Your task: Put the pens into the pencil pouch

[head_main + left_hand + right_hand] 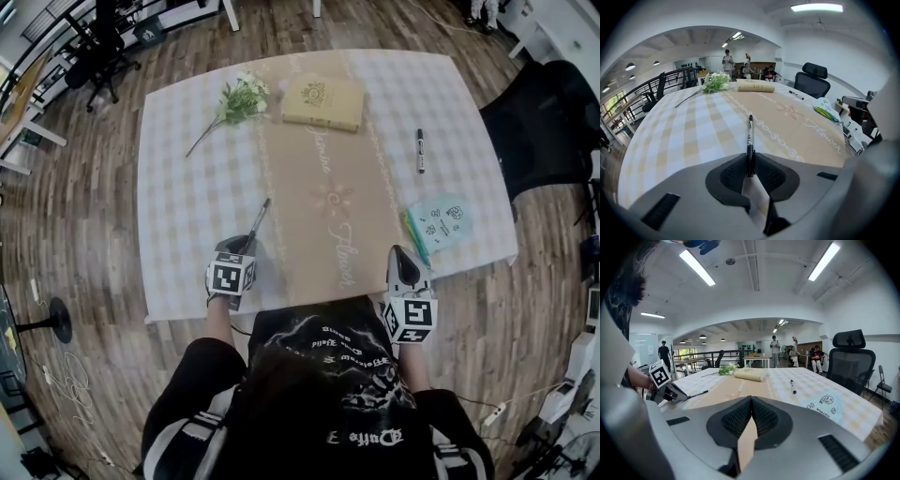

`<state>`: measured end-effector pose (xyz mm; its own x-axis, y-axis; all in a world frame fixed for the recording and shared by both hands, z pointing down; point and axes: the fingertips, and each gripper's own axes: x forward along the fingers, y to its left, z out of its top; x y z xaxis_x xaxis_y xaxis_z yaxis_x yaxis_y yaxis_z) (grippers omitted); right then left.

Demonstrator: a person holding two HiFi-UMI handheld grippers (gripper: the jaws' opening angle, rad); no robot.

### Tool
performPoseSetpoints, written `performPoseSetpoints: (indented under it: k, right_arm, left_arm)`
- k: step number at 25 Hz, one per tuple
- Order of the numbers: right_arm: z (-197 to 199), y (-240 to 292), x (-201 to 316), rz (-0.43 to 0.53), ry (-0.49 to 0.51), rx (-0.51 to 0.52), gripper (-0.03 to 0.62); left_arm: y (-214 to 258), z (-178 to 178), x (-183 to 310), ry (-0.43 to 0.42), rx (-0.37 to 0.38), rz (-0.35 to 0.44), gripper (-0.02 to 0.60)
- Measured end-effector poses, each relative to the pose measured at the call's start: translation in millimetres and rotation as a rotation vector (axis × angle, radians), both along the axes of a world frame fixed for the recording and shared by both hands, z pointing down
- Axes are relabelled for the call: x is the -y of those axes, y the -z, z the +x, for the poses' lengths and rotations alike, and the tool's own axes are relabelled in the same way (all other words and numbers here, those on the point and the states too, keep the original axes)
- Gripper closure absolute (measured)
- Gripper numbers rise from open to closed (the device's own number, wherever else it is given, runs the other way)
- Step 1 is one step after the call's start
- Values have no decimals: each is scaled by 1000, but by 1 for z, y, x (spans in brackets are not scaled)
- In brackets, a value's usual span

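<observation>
A black pen lies on the checked tablecloth at the near left, pointing away from me. My left gripper is shut on its near end; in the left gripper view the pen sits pinched between the two pads of the left gripper. A second pen, a black marker, lies alone at the far right. The pale blue pencil pouch lies flat near the right front corner. My right gripper hovers at the front edge just left of the pouch, shut and empty, as the right gripper shows in its own view.
A tan book and a sprig of white flowers lie at the far side of the table. A brown runner runs down the middle. A black office chair stands past the right edge.
</observation>
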<state>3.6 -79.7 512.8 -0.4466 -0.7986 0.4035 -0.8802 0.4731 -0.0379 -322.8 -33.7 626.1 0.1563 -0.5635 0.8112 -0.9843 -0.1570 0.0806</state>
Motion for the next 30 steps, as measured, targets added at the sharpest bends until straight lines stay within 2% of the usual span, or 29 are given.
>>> performPoseSetpoints:
  k: [5, 10, 13, 17, 24, 28, 30]
  right_arm:
    - [3, -2, 3, 0, -7, 18, 585]
    - [9, 0, 7, 2, -8, 13, 585]
    - [22, -3, 10, -6, -27, -11, 583]
    - [46, -9, 11, -22, -53, -48, 583]
    - [89, -12, 25, -46, -101, -100, 526]
    - [99, -34, 40, -120, -54, -162, 451]
    - [100, -51, 45, -186, -8, -213, 448]
  left_arm:
    - [6, 6, 1, 21, -11, 12, 507]
    - [22, 30, 2, 19, -61, 58, 508]
    - [29, 56, 9, -16, -92, 87, 508]
    - [44, 103, 6, -109, -167, 105, 508]
    - [62, 146, 9, -199, -176, 127, 508]
    - [72, 167, 19, -213, -202, 149, 508]
    - [72, 174, 24, -218, -201, 148, 508]
